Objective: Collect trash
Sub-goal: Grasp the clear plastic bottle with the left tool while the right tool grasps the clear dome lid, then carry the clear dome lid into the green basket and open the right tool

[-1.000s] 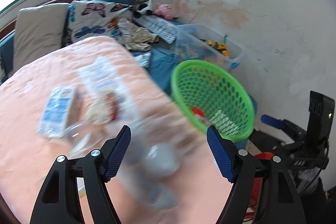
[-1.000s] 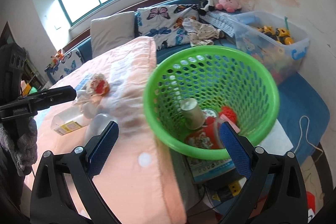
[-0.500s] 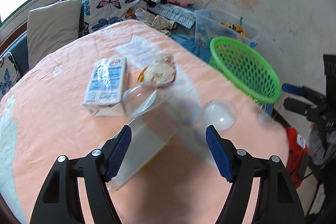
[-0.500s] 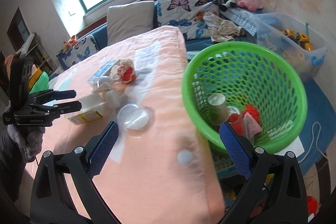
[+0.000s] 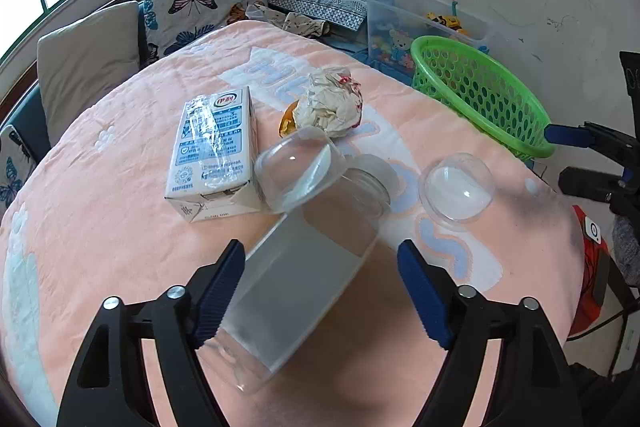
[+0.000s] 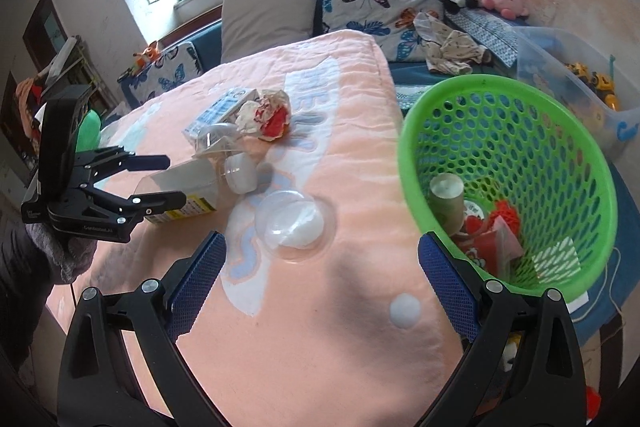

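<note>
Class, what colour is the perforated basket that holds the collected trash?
Bright green; the basket shows best in the right wrist view.

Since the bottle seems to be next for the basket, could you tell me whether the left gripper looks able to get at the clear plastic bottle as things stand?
Probably yes. The left gripper is open, its fingers either side of the clear plastic bottle lying on the pink blanket. Nothing covers the bottle's body; a clear domed lid only leans near its neck.

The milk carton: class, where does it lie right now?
In the left wrist view the milk carton lies flat on the peach blanket, left of centre, beside the clear cup and the crumpled wrapper.
</note>
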A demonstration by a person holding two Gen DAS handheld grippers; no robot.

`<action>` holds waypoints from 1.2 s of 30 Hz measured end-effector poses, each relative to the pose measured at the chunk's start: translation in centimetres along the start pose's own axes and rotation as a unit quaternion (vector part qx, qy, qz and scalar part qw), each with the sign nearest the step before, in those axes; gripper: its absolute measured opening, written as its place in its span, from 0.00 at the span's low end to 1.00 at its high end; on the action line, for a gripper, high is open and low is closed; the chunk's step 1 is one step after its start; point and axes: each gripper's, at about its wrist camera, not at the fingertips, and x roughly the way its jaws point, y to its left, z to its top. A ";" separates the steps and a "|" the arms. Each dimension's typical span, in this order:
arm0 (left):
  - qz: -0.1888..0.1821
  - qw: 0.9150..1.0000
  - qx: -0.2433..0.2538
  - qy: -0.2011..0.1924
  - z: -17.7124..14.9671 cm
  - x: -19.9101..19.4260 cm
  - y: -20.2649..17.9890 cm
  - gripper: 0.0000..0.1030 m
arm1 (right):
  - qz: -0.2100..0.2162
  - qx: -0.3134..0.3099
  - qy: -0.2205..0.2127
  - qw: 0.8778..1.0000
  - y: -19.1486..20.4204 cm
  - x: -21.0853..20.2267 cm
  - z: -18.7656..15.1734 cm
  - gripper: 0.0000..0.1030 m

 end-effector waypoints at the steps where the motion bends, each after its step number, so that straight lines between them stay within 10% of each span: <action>1: -0.003 1.000 -0.001 0.001 0.1 0.1 0.2 0.74 | 0.001 -0.003 0.002 1.000 0.2 0.3 0.1 0.93; 17: -0.044 0.999 0.010 0.030 0.1 0.9 0.4 0.71 | 0.016 -0.048 0.037 0.998 2.1 4.7 0.5 0.92; 36: -0.025 0.999 0.019 0.038 0.6 2.7 -0.4 0.64 | -0.008 -0.084 0.060 0.995 3.0 9.0 0.3 0.62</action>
